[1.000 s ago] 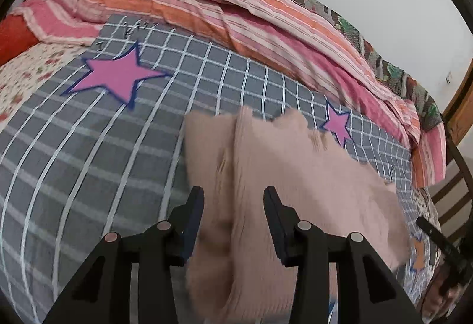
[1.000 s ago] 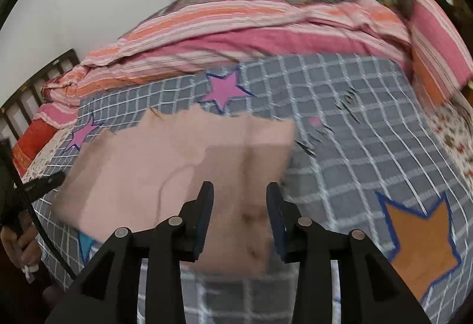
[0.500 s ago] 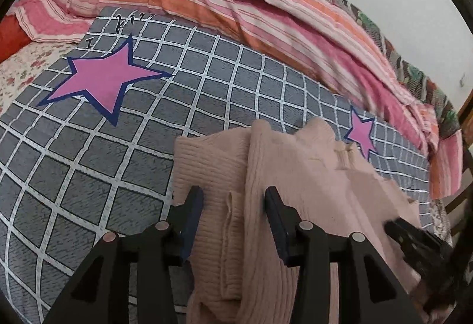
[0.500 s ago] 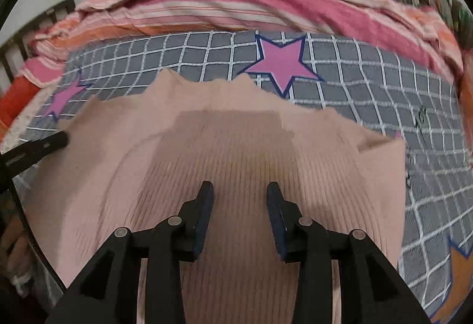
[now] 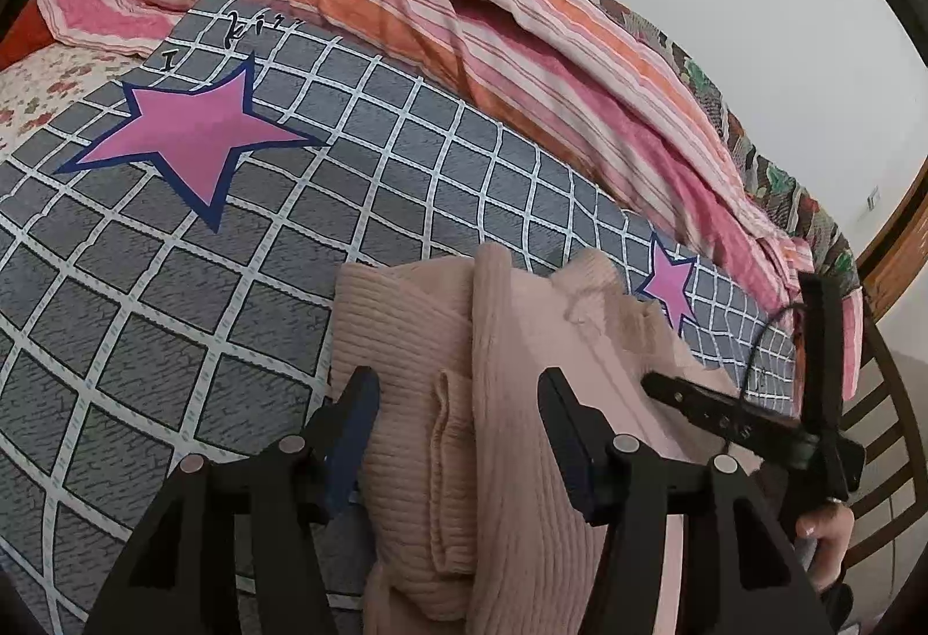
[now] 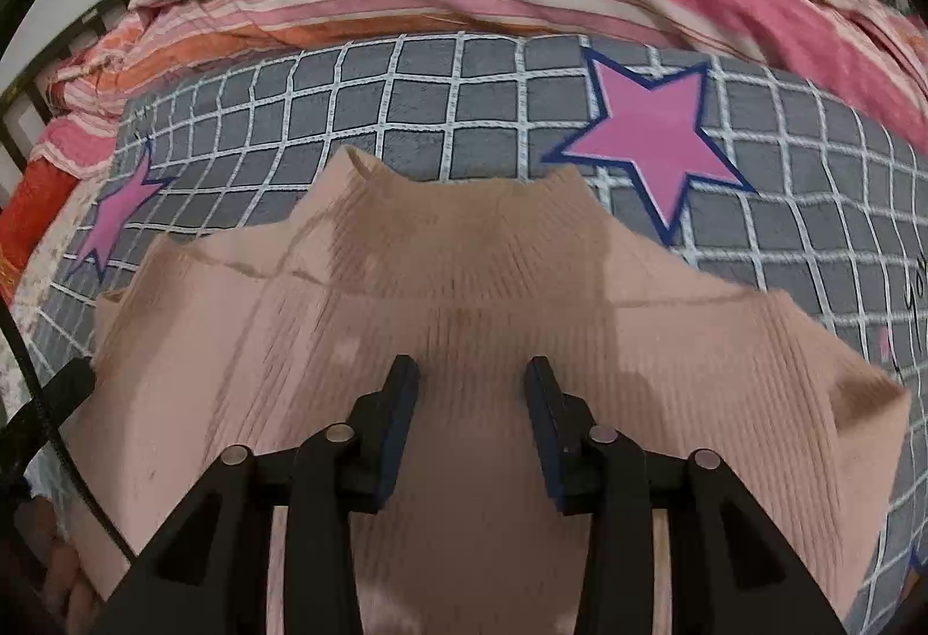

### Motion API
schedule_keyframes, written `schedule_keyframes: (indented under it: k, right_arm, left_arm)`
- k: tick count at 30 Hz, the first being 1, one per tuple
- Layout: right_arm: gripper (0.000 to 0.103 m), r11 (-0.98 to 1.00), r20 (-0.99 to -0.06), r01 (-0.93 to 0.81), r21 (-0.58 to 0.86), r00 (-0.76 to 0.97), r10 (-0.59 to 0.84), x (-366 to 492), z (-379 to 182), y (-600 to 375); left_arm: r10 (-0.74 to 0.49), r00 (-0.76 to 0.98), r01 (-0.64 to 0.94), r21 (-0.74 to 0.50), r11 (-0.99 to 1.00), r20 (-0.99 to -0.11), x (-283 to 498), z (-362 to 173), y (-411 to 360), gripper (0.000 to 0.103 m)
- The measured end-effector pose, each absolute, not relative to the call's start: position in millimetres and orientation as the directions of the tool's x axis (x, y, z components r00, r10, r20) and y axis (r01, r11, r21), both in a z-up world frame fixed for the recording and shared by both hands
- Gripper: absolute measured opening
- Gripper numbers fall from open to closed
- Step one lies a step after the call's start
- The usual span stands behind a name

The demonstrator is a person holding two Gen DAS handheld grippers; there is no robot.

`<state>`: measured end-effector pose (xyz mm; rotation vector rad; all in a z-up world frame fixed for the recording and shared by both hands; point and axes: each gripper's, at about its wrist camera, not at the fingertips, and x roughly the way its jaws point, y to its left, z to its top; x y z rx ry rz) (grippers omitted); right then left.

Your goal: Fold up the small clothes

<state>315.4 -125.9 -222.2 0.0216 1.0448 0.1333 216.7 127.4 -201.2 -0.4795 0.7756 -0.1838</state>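
A pink ribbed sweater (image 5: 522, 403) lies on the grey checked blanket (image 5: 232, 287), its collar (image 6: 458, 182) pointing away in the right wrist view. My left gripper (image 5: 458, 414) sits over the sweater's bunched left edge. Its jaws are opening, and the thick folds between them touch neither pad. My right gripper (image 6: 472, 403) is low over the middle of the sweater (image 6: 464, 298). Knit fabric fills the gap between its pads, and the jaws are just starting to part. The right gripper's black body also shows at the right of the left wrist view.
A striped pink and orange quilt (image 5: 464, 26) is heaped along the far side of the bed. Pink stars (image 6: 649, 136) mark the blanket. A wooden chair back (image 5: 893, 403) stands at the right, and a dark bed frame (image 6: 35, 101) at the left. A hand (image 5: 829, 525) holds the right gripper.
The sweater was swung through the air and now lies spread on the blanket. My left jaws have widened off the folds. My right gripper moved in lower over the sweater's middle.
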Motion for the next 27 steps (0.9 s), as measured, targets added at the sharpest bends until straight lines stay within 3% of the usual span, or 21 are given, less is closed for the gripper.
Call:
schedule_keyframes:
  k: [16, 20, 27]
  right_arm:
    - [0.043, 0.979, -0.858, -0.133, 0.157, 0.472, 0.202, 301.1, -214.5, -117.7]
    - [0.043, 0.986, -0.852, -0.151, 0.065, 0.506, 0.134, 278.3, -208.3, -105.7]
    - [0.043, 0.988, -0.802, -0.15, 0.041, 0.585, 0.122, 209.4, -204.8, -118.1]
  left_arm:
    - [-0.315, 0.705, 0.027, -0.42, 0.907, -0.636, 209.2, -202.7, 122.3, 0.055]
    - [-0.337, 0.7, 0.045, -0.433, 0.901, -0.629, 205.8, -203.1, 124.4, 0.056]
    - [-0.373, 0.695, 0.061, -0.467, 0.882, -0.614, 196.3, -205.5, 129.9, 0.056]
